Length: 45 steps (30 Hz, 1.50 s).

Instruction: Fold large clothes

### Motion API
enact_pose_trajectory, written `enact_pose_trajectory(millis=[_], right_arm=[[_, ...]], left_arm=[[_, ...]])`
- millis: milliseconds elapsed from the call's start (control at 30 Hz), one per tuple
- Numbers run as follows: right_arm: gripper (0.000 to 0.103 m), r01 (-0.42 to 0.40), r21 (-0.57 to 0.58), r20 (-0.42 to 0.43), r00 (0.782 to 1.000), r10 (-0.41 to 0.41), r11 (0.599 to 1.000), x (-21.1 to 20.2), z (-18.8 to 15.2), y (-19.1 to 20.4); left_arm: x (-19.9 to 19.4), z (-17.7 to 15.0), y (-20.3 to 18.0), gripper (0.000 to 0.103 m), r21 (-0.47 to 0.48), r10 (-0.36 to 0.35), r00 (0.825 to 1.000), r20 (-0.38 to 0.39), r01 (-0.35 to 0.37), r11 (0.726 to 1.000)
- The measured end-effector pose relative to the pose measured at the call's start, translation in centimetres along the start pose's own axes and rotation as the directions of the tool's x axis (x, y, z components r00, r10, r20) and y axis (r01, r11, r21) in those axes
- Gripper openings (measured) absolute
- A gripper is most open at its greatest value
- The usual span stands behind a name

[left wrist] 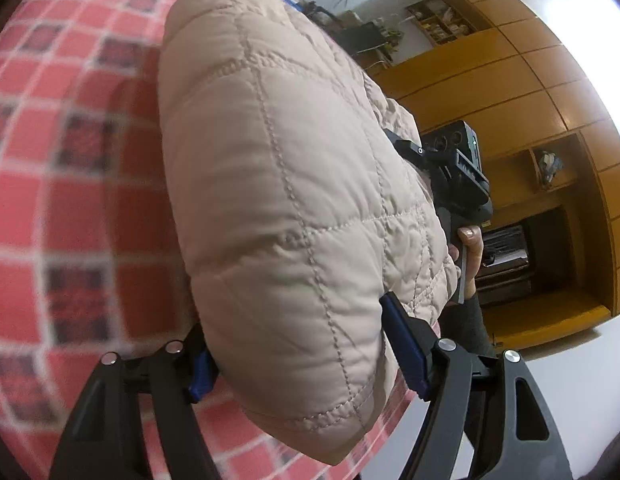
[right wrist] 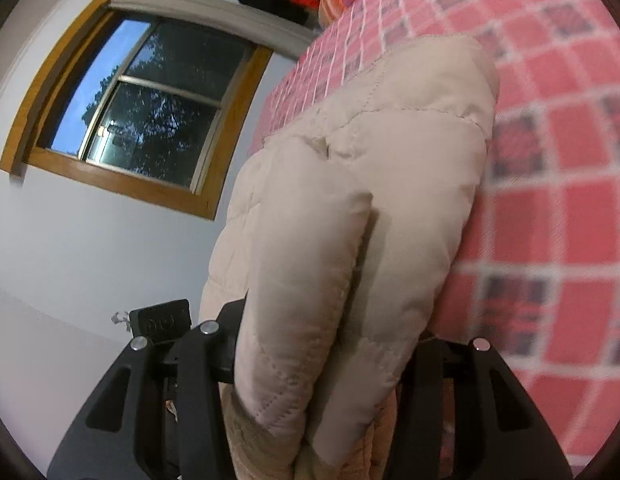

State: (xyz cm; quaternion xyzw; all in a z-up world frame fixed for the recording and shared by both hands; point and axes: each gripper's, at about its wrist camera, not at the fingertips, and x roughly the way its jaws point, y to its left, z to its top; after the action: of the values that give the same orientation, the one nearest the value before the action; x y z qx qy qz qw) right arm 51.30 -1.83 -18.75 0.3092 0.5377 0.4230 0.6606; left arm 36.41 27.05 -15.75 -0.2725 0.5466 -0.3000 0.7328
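- Mid-fold, by the look of it: one beige quilted jacket [left wrist: 294,184] bunched thick at centre frame in both wrist views, lifted against the red checked bed [left wrist: 70,168].
- Left claw [left wrist: 310,348] clamped on the jacket's padded edge, low in the left view, blue pads pressed into the bulk.
- Right claw [right wrist: 321,364] clamped on doubled layers, bottom centre of the right view; possibly a sleeve, hard to tell.
- Remaining, judged from the puffy shape: laying flat, squaring, pressing down.
- Count: one jacket, two claws, one window [right wrist: 134,100] upper left of the right view.
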Motion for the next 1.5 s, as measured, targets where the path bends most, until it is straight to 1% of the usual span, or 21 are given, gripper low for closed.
enact_pose_trajectory(millis=[133, 233, 300, 367, 400, 467, 533, 567, 600, 633, 767, 800, 867, 967, 1067, 1133, 1167, 1233, 1333, 1433, 1500], right_arm=[[0.045, 0.003, 0.027, -0.037, 0.999, -0.002, 1.000, 3.4, -1.8, -0.5], [0.048, -0.006, 0.048, -0.030, 1.000, 0.007, 0.999, 3.8, -2.2, -1.1], [0.056, 0.026, 0.035, -0.030, 0.999, -0.025, 0.999, 3.5, -2.5, -0.9], [0.061, 0.069, 0.022, -0.031, 0.997, -0.069, 0.997, 2.8, -2.8, -0.1], [0.062, 0.101, 0.006, -0.023, 0.995, -0.100, 0.995, 2.0, -2.8, 0.5], [0.062, 0.172, -0.038, 0.029, 0.985, -0.171, 0.984, 0.1, -2.9, 1.9], [0.062, 0.274, -0.102, 0.118, 0.958, -0.262, 0.956, -2.0, -3.1, 4.3], [0.062, 0.334, -0.139, 0.164, 0.936, -0.311, 0.932, -3.1, -3.3, 5.8], [0.060, 0.388, -0.171, 0.208, 0.913, -0.352, 0.905, -3.9, -3.5, 7.3], [0.059, 0.414, -0.203, 0.241, 0.900, -0.364, 0.888, -4.4, -3.9, 8.7], [0.039, 0.431, -0.307, 0.237, 0.898, -0.371, 0.848, -2.3, -5.4, 11.7], [0.030, 0.434, -0.312, 0.222, 0.898, -0.379, 0.845, -1.7, -5.8, 11.1], [0.025, 0.459, -0.307, 0.180, 0.888, -0.422, 0.834, -0.2, -5.9, 9.4], [0.010, 0.527, -0.292, 0.140, 0.849, -0.509, 0.798, 1.7, -5.9, 5.9], [0.009, 0.536, -0.268, 0.128, 0.844, -0.521, 0.801, 2.2, -6.3, 4.9], [0.012, 0.561, -0.295, 0.155, 0.827, -0.541, 0.773, 1.8, -6.8, 6.7], [0.013, 0.558, -0.307, 0.171, 0.830, -0.532, 0.771, 1.5, -7.2, 8.1], [0.013, 0.501, -0.363, 0.181, 0.865, -0.467, 0.786, 0.5, -8.3, 11.6], [0.013, 0.472, -0.458, 0.157, 0.877, -0.454, 0.753, 0.9, -11.3, 14.8], [0.013, 0.499, -0.529, 0.126, 0.846, -0.518, 0.686, 2.8, -14.7, 15.2], [0.010, 0.567, -0.548, 0.148, 0.789, -0.596, 0.615, 3.9, -15.9, 13.5]], left_arm=[[0.2, -1.0, 2.2, 0.073, -0.045, 0.000, 1.000, -0.009, 0.000, 0.999], [1.4, -1.2, 2.4, 0.076, -0.063, -0.011, 1.000, -0.002, 0.011, 0.998], [1.6, -1.1, 2.1, 0.078, -0.063, -0.009, 1.000, 0.014, 0.010, 0.998], [1.0, -1.3, 1.7, 0.078, -0.053, 0.015, 1.000, 0.017, -0.014, 0.998], [0.4, -1.2, 1.3, 0.079, -0.046, 0.066, 0.998, 0.021, -0.065, 0.997], [-1.4, -1.6, 0.9, 0.082, -0.045, 0.196, 0.980, 0.038, -0.194, 0.980], [-4.2, -1.0, -0.6, 0.082, 0.000, 0.345, 0.930, 0.125, -0.348, 0.937], [-5.3, -0.5, -1.1, 0.081, 0.004, 0.381, 0.910, 0.164, -0.387, 0.922], [-6.3, 0.4, -1.6, 0.081, -0.006, 0.376, 0.904, 0.204, -0.383, 0.924], [-6.9, 1.3, -1.9, 0.081, -0.015, 0.349, 0.909, 0.229, -0.355, 0.935], [-6.4, 5.6, -3.5, 0.081, 0.047, 0.236, 0.915, 0.327, -0.265, 0.963], [-5.6, 6.9, -3.5, 0.081, 0.055, 0.205, 0.922, 0.329, -0.236, 0.970], [-4.0, 8.3, -2.0, 0.081, 0.050, 0.154, 0.943, 0.296, -0.176, 0.983], [-0.9, 9.9, -0.4, 0.081, 0.039, 0.156, 0.958, 0.242, -0.170, 0.985], [0.7, 10.3, 0.5, 0.081, 0.029, 0.157, 0.963, 0.220, -0.167, 0.985], [0.2, 10.3, 0.3, 0.081, 0.029, 0.162, 0.962, 0.221, -0.172, 0.985], [-0.6, 10.1, 0.2, 0.079, 0.031, 0.155, 0.961, 0.229, -0.166, 0.986], [-2.2, 8.8, -0.5, 0.079, 0.059, 0.119, 0.958, 0.262, -0.139, 0.989], [-3.4, 7.8, -2.0, 0.080, 0.107, 0.097, 0.953, 0.288, -0.133, 0.985], [-1.4, 8.3, -1.8, 0.080, 0.101, 0.131, 0.963, 0.237, -0.158, 0.982], [0.5, 8.3, -1.1, 0.080, 0.081, 0.134, 0.971, 0.197, -0.152, 0.985]])
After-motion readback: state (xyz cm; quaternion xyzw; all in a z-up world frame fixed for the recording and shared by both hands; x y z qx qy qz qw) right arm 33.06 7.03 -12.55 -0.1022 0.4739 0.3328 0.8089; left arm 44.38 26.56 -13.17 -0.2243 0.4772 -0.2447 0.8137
